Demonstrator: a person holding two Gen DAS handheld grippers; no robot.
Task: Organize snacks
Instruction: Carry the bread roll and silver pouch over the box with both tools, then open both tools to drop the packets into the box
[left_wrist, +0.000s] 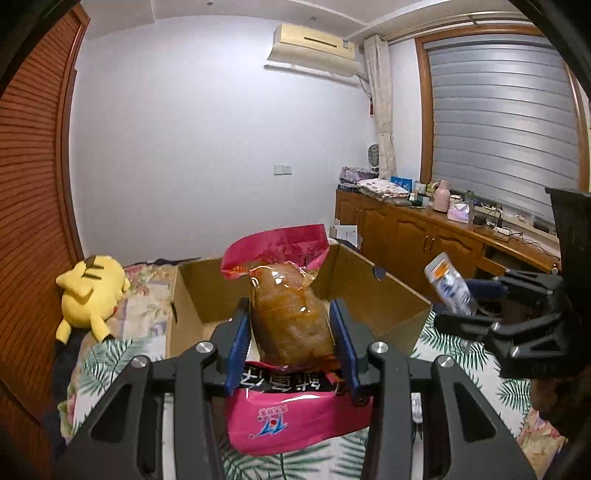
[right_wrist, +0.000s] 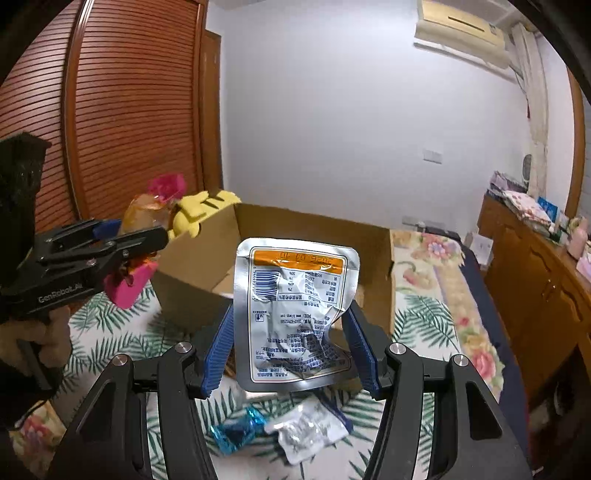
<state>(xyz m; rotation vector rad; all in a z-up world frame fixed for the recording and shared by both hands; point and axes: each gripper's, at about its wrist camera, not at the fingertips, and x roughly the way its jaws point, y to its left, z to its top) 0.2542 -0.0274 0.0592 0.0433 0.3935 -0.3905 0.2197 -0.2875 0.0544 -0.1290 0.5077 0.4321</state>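
Observation:
My left gripper (left_wrist: 291, 332) is shut on a pink snack packet (left_wrist: 288, 317) with a clear window showing brown food, held upright above the bed in front of an open cardboard box (left_wrist: 207, 291). My right gripper (right_wrist: 291, 332) is shut on a silver foil pouch (right_wrist: 295, 314) with an orange band and printed text, held up before the same box (right_wrist: 373, 236). The right gripper with its pouch (left_wrist: 448, 284) shows at the right of the left wrist view. The left gripper with the pink packet (right_wrist: 129, 280) shows at the left of the right wrist view.
A blue wrapper (right_wrist: 236, 432) and a clear silver packet (right_wrist: 306, 432) lie on the leaf-print bedspread (right_wrist: 424, 321) below the right gripper. A yellow plush toy (left_wrist: 92, 288) lies left of the box. A wooden cabinet (left_wrist: 406, 236) with clutter runs along the right wall.

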